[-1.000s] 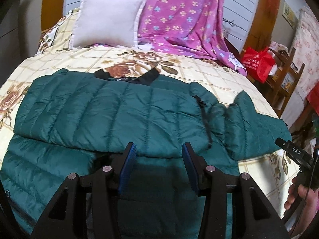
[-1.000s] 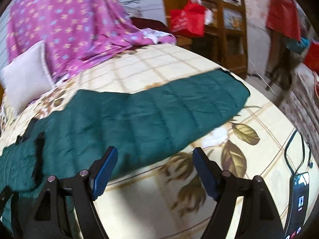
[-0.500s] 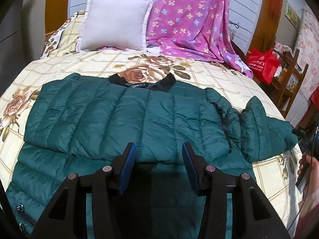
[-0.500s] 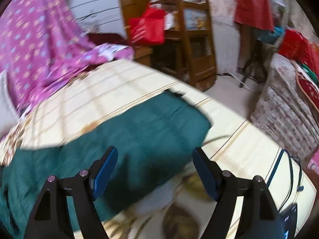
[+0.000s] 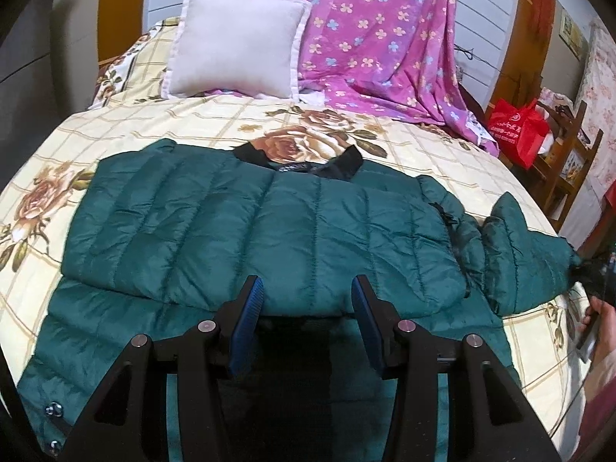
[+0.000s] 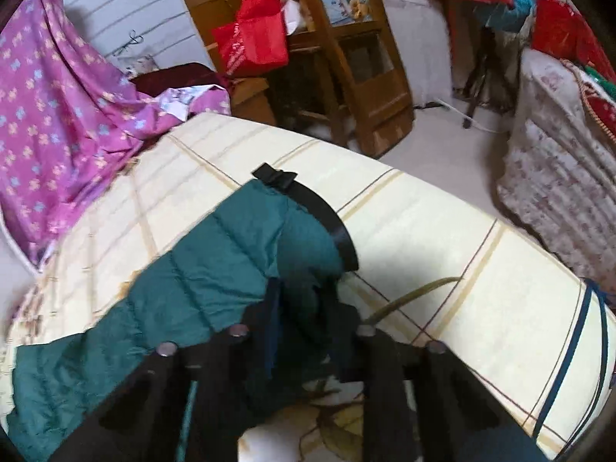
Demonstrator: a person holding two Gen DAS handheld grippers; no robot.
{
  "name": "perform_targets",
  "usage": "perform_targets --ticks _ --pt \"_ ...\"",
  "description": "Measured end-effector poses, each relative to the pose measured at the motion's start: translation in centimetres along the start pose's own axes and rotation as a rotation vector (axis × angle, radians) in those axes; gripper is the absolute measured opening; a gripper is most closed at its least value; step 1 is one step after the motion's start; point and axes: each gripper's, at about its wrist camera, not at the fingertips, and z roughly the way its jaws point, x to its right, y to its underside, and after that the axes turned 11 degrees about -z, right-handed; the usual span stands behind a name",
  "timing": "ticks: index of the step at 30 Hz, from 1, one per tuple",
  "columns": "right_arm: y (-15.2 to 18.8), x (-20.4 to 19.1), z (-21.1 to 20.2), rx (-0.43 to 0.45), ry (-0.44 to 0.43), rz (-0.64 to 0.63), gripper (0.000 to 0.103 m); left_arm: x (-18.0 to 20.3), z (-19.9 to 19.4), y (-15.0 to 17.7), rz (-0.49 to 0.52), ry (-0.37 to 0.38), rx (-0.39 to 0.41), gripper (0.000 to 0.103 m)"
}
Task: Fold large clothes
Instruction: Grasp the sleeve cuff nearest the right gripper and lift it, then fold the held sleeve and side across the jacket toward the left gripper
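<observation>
A dark green quilted jacket [image 5: 269,223] lies flat, collar away from me, on the flowered bed quilt [image 5: 154,123]. My left gripper [image 5: 308,308] hovers over its near middle, jaws apart and nothing pinched between the blue pads. The jacket's right sleeve [image 5: 519,261] stretches toward the bed's right edge. In the right wrist view my right gripper [image 6: 304,319] is shut on that sleeve [image 6: 231,269], just short of its black cuff [image 6: 323,215], with the green fabric bunched between the fingers. A person's hand [image 5: 600,327] shows at the right edge of the left wrist view.
A white pillow [image 5: 235,42] and a purple flowered sheet [image 5: 377,38] lie at the head of the bed. Beyond the right edge stand a wooden shelf [image 6: 354,57] and a red bag [image 6: 254,38]. A dark cable [image 6: 577,346] crosses the quilt by the sleeve.
My right gripper slid along the sleeve to its cuff end and went from wide open to shut on the fabric. The left gripper drifted slightly over the jacket, jaws unchanged.
</observation>
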Motion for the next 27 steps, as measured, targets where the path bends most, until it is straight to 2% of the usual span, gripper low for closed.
perform_targets --ticks 7,9,14,17,21,27 --pt "-0.4 -4.2 -8.2 0.139 -0.185 -0.115 0.01 -2.0 -1.3 -0.6 -0.042 0.002 0.005 0.03" --pt "-0.5 -6.6 -11.0 0.162 -0.265 -0.172 0.009 -2.5 -1.9 -0.7 -0.035 0.0 0.02 0.03" --pt "0.4 -15.7 -17.3 0.202 -0.457 -0.352 0.009 -4.5 -3.2 -1.3 -0.065 0.003 0.037 0.03" --pt "2.3 -21.7 -20.2 0.18 -0.579 -0.462 0.009 -5.9 -3.4 -1.7 -0.097 0.007 0.034 0.03" --pt "6.6 -30.2 -21.9 0.118 -0.71 -0.591 0.009 -7.5 -3.8 -2.1 -0.131 0.011 0.045 0.03" --pt "13.8 -41.4 -21.5 0.002 -0.826 -0.738 0.009 -10.3 -4.0 -2.8 -0.2 0.024 0.053 0.03"
